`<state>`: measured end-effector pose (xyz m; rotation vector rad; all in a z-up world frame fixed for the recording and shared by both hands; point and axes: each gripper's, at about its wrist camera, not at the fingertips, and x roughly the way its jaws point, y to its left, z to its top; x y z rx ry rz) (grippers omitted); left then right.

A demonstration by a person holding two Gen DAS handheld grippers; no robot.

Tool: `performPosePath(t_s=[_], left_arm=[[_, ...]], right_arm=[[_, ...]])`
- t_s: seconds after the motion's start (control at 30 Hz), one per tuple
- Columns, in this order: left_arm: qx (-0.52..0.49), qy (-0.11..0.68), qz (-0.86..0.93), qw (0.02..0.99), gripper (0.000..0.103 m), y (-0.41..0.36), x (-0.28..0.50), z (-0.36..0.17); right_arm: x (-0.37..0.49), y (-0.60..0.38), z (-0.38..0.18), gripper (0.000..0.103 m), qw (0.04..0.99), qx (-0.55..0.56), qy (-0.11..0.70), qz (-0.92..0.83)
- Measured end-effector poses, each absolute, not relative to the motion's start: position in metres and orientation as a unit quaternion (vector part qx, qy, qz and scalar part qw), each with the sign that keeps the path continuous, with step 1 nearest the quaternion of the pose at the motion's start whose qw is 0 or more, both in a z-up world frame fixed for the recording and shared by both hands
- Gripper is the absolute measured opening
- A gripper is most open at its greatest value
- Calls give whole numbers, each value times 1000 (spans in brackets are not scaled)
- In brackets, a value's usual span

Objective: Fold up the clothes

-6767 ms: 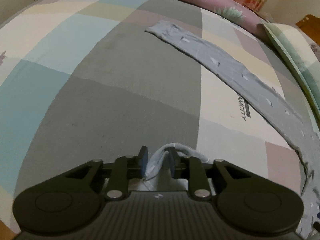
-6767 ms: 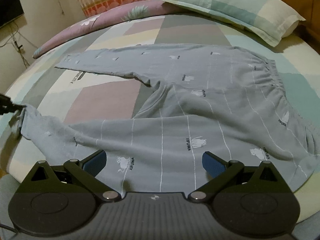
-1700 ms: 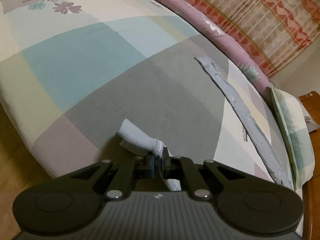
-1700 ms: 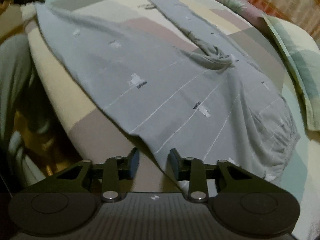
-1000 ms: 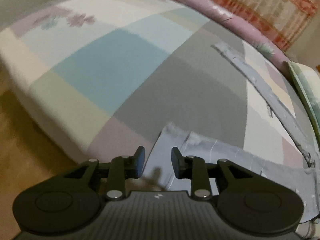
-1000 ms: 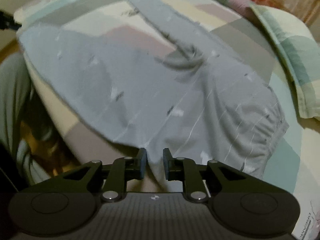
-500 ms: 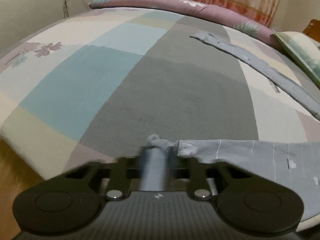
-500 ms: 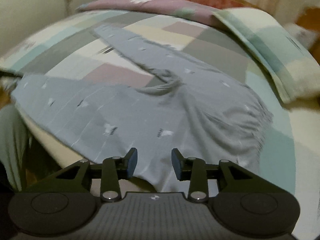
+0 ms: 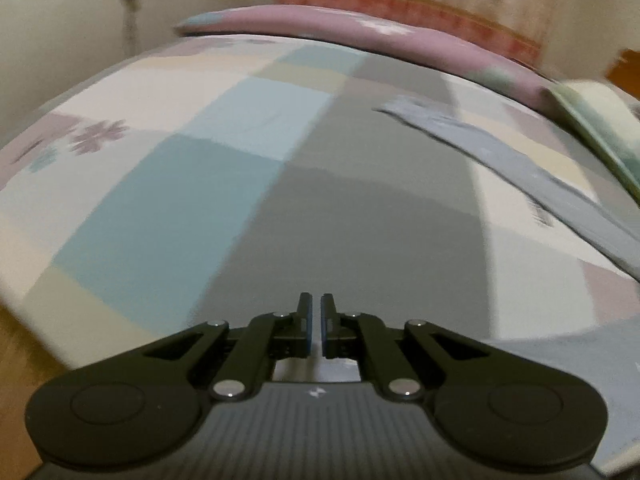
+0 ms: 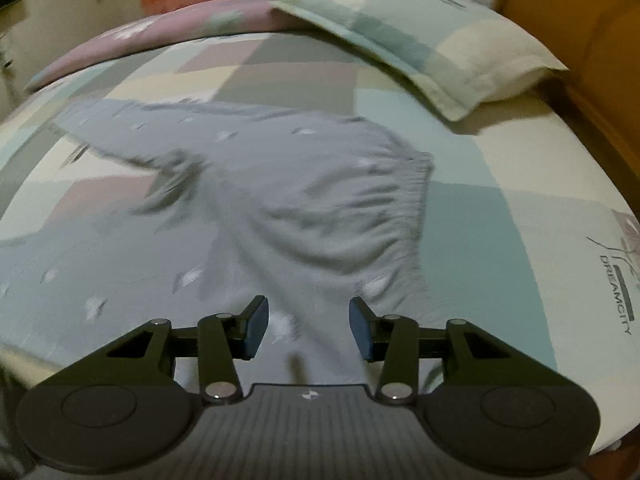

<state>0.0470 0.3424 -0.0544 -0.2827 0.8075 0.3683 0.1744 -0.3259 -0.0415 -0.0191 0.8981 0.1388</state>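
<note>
The big bed with the pastel patchwork sheet [image 10: 520, 152] is being used as the folding surface, which is probably why the grey printed cotton pyjama trousers [image 10: 280, 200] are spread out across its middle, elastic waistband turned toward the checked green-and-cream pillow [image 10: 420, 40] and the legs splayed apart in a V. One leg is laid out long and thin toward the far side, and the crotch is bunched where the legs meet, so the garment isn't seen folded here. The right claw [image 10: 308, 328] is held wide over the waist end, nothing pinched in it. The left claw [image 9: 314, 326] is nearly closed with just a slim gap, and no cloth can be made out between the pads; it's hung over bare sheet near the bed edge. Both views are smeared by motion. The near leg is cut off at the frame edge in both views, so its cuff can't be seen
</note>
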Motion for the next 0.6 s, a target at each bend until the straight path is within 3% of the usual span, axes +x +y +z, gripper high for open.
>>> performPosePath(t_s=[0.17, 0.6], left_arm=[[-123, 426, 48, 895, 19, 277, 84, -44], [-28, 462, -194, 865, 27, 76, 173, -48]], right_arm=[[220, -346, -47, 49, 904, 20, 424, 37], [333, -390, -79, 50, 919, 64, 388, 22]])
